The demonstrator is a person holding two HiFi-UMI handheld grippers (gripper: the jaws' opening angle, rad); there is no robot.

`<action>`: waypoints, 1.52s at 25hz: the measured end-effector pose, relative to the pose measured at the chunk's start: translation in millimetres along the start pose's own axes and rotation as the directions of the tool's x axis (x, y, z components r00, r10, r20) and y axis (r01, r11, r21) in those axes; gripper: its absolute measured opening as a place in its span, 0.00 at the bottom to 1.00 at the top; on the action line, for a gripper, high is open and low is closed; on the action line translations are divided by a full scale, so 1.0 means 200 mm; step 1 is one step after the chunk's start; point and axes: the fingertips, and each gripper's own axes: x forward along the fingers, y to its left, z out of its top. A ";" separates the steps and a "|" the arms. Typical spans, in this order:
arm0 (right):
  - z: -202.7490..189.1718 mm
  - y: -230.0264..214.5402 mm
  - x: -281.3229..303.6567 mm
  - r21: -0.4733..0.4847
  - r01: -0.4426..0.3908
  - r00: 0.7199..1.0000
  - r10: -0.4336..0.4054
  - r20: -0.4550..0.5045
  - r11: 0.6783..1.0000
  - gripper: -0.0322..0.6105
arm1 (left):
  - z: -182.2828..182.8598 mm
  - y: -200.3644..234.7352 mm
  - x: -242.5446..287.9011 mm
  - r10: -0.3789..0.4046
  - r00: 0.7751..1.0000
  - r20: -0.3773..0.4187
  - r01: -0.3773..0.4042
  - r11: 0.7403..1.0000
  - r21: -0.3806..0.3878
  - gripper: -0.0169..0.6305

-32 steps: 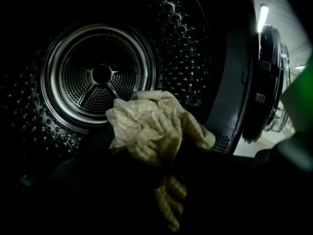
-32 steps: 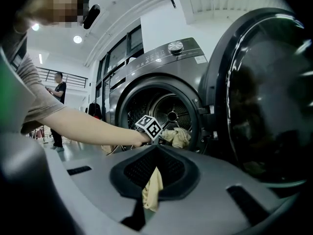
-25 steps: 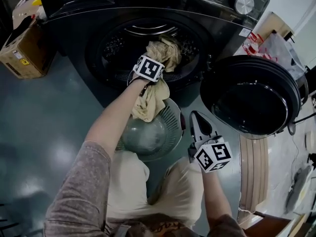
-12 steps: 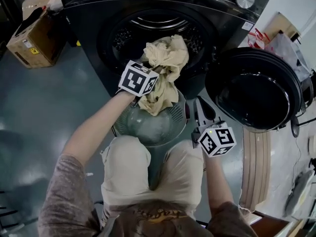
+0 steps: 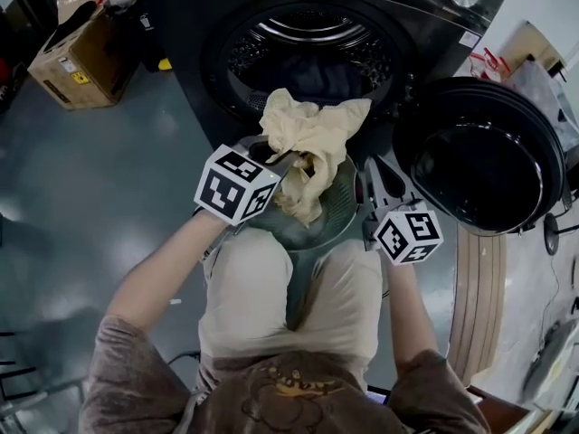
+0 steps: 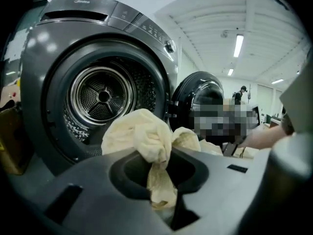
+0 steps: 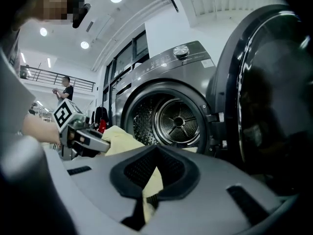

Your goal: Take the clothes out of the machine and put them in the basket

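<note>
The left claw (image 5: 288, 159) was clamped on a cream cloth (image 5: 312, 132), which hung bunched over the basket (image 5: 342, 208), just in front of the machine (image 5: 194, 34) and its open drum. The right claw (image 5: 377, 177) was pinched together on nothing, beside the basket's rim, near the open door (image 5: 479, 165).

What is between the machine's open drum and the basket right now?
A cream cloth, pinched in the left gripper, hangs there in front of the drum, its lower end over the basket. The head view shows this best.
</note>
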 end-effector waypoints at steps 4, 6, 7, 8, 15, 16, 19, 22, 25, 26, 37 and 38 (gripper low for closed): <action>0.00 0.01 0.03 0.006 -0.013 1.000 0.013 0.003 1.000 0.05 | -0.06 -0.04 -0.08 0.003 0.999 -0.034 -0.002 1.000 0.019 0.15; 0.00 0.02 0.04 0.007 -0.018 1.000 0.018 0.005 1.000 0.05 | -0.06 -0.04 -0.08 0.003 0.999 -0.039 -0.002 1.000 0.026 0.18; 0.00 0.03 0.04 0.007 -0.021 1.000 0.021 0.007 1.000 0.05 | -0.06 -0.04 -0.08 0.001 0.999 -0.039 0.000 1.000 0.024 0.21; 0.00 0.04 0.04 0.008 -0.024 1.000 0.024 0.008 1.000 0.05 | -0.06 -0.04 -0.08 -0.001 0.999 -0.038 0.002 1.000 0.020 0.24; -0.01 0.03 0.02 0.021 -0.010 1.000 0.009 0.010 1.000 0.05 | 0.04 -0.01 -0.05 -0.004 1.000 0.029 0.004 1.000 0.016 0.49; -0.01 0.03 0.01 0.024 -0.008 1.000 0.007 0.011 1.000 0.05 | 0.05 0.01 -0.03 0.001 0.999 0.035 -0.001 1.000 0.020 0.50; -0.03 0.04 0.02 0.027 -0.008 1.000 0.008 0.005 1.000 0.05 | 0.10 0.10 0.05 0.023 0.998 0.053 -0.024 0.999 0.024 0.55; -0.05 0.04 0.01 0.029 -0.003 1.000 0.003 -0.009 1.000 0.05 | 0.14 0.21 0.18 0.048 0.996 0.078 -0.050 0.999 0.022 0.57; -0.07 0.04 0.01 0.030 0.000 1.000 0.001 -0.021 1.000 0.05 | 0.14 0.32 0.35 0.073 0.994 0.077 -0.075 0.997 0.025 0.59; -0.07 0.05 0.02 0.029 -0.001 1.000 0.002 -0.023 1.000 0.05 | 0.13 0.36 0.42 0.079 0.994 0.072 -0.082 0.996 0.035 0.59; -0.09 0.06 0.12 0.037 0.014 0.999 -0.012 -0.043 0.999 0.05 | 0.17 0.69 1.00 0.135 0.990 -0.033 -0.121 0.955 0.272 0.60; -0.09 0.06 0.14 0.038 0.013 0.999 -0.011 -0.044 0.999 0.05 | 0.17 0.71 1.04 0.140 0.989 -0.046 -0.120 0.946 0.300 0.60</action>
